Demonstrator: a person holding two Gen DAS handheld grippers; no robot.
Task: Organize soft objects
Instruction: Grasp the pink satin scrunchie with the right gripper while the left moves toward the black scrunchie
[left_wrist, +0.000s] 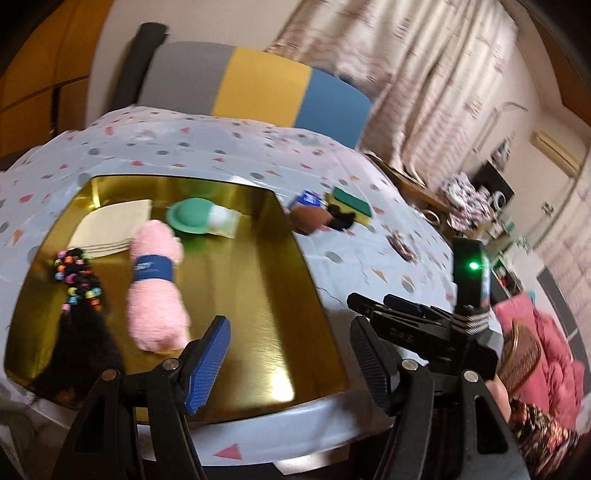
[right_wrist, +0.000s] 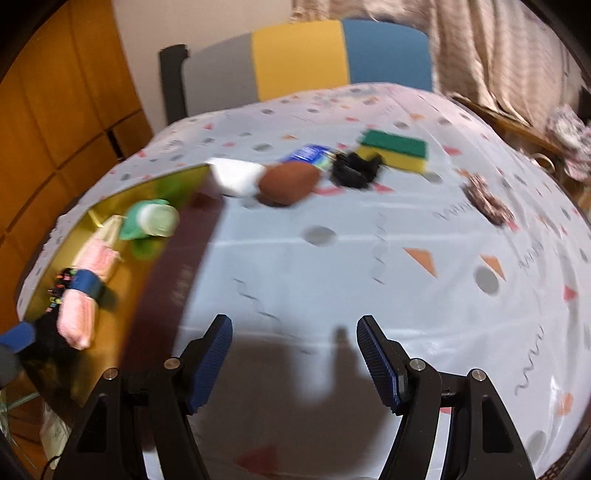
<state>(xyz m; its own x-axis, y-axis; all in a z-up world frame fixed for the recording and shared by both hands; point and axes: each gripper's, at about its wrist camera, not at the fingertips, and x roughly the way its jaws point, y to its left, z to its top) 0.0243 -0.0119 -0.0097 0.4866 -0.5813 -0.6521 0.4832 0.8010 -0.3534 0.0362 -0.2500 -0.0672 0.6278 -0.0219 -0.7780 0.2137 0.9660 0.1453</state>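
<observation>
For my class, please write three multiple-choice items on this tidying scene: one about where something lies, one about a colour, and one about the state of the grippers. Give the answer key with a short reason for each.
1. Where does the rolled pink towel lie?
A. On the gold tray
B. On the striped chair
C. On the bare tablecloth beside the sponge

2. What colour is the top layer of the sponge?
A. Red
B. Green
C. White

3. How do the left gripper and the right gripper stand?
A. Both shut on towels
B. One holds the sponge
C. Both open and holding nothing

Answers:
1 A, the towel rests on the tray's shiny gold surface.
2 B, a green layer sits over the yellow foam.
3 C, in each wrist view the fingers stand apart with only tray or tablecloth showing between them.
</observation>
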